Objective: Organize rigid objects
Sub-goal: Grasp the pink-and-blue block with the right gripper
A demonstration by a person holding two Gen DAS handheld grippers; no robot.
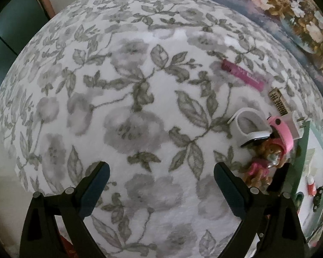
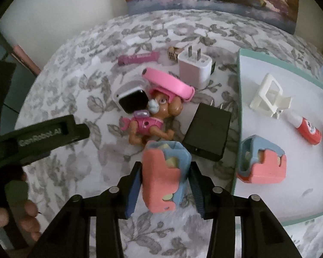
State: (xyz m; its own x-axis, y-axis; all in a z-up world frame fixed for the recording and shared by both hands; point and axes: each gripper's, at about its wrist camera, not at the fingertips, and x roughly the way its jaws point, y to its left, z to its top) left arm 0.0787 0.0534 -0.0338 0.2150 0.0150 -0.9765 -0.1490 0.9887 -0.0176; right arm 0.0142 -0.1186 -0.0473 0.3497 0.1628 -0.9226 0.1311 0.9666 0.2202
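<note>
Floral fabric (image 2: 79, 99) in grey and white covers the surface under both claws. At the far left of the right wrist view, the left gripper's black body (image 2: 43, 135) reaches in, with part of a person's hand (image 2: 2, 217) below it. The left wrist view shows the left gripper (image 1: 161, 185) with its jaws spread wide over bare cloth, nothing between them.

Further right lies a loose cluster — a magenta stick (image 2: 137, 58) at the back, a white-cased smartwatch (image 2: 133, 100), and a pink-suited toy dog (image 2: 148, 124) with a pink band (image 2: 168, 83) resting across its head. Beside them stand a white plug adapter (image 2: 194, 68), prongs up, and a black adapter (image 2: 206, 133) lying flat.

Centre foreground: the right gripper (image 2: 164, 185) pinches a pink-and-blue block (image 2: 163, 172), both blue pads pressed against its sides, the piece held clear of the cloth.

On the right sits a teal-rimmed white tray (image 2: 240, 99). It holds a second pink-and-blue block (image 2: 262, 163) near its left edge, a white folding stand (image 2: 269, 96) behind, and a red-and-white bottle (image 2: 305, 129) on its side.
</note>
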